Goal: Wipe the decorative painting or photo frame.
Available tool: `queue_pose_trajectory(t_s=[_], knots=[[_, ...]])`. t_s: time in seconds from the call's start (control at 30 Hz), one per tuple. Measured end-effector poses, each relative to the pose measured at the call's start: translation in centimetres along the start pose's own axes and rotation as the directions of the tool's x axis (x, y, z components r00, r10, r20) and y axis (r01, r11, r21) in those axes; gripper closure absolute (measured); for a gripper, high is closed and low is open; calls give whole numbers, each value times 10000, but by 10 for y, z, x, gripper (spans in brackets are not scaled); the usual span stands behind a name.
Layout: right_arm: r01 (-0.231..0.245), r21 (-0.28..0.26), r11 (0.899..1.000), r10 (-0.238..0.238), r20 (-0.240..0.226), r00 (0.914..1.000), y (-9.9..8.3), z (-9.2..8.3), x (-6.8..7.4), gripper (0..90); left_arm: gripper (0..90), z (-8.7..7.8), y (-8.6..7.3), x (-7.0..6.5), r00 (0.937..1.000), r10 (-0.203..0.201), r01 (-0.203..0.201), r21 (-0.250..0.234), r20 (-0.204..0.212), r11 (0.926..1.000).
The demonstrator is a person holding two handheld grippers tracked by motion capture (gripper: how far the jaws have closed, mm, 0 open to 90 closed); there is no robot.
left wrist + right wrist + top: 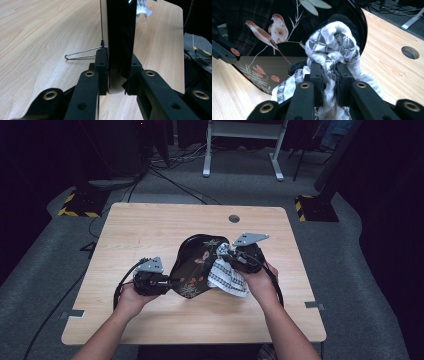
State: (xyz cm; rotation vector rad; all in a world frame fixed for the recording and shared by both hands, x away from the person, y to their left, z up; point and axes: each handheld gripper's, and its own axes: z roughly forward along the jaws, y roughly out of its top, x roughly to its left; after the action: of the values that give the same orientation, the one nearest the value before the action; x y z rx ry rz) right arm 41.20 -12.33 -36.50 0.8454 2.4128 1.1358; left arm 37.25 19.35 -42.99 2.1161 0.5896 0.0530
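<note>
A glossy black tray (195, 262) painted with birds and leaves stands tilted on its edge over the middle of the table. My left gripper (165, 281) is shut on its near rim; the left gripper view shows the tray's edge (120, 37) clamped between the black pads. My right gripper (231, 256) is shut on a bunched white cloth with a black pattern (227, 276). That cloth (334, 45) presses against the tray's painted face (274, 32), with the gripper (329, 82) pinching a fold of it.
The wooden table (150, 227) has a round cable hole (234, 218) near its far edge. A thin wire loop (80, 53) lies on the wood by the tray. A white desk frame (240, 150) and cables stand on the floor beyond.
</note>
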Motion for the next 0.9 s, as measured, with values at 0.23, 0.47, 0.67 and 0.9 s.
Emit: queue_pose_trajectory(t_s=[0.23,0.47,0.67,0.9], knots=[[-151,650,9978,170,-291,9994,-26,21,4,794,772,0,1,0,10000,-21,21,-39,18,10000],[-160,396,9991,165,-131,9998,-14,11,-1,794,772,1,0,1,10000,-33,33,-33,56,10000],[-267,50,9996,267,9,9996,-8,4,-6,794,771,1,1,1,10000,-23,24,-37,58,10000],[-298,555,9980,308,-162,9994,-19,14,-4,794,771,1,1,1,10000,-8,8,-41,47,10000]])
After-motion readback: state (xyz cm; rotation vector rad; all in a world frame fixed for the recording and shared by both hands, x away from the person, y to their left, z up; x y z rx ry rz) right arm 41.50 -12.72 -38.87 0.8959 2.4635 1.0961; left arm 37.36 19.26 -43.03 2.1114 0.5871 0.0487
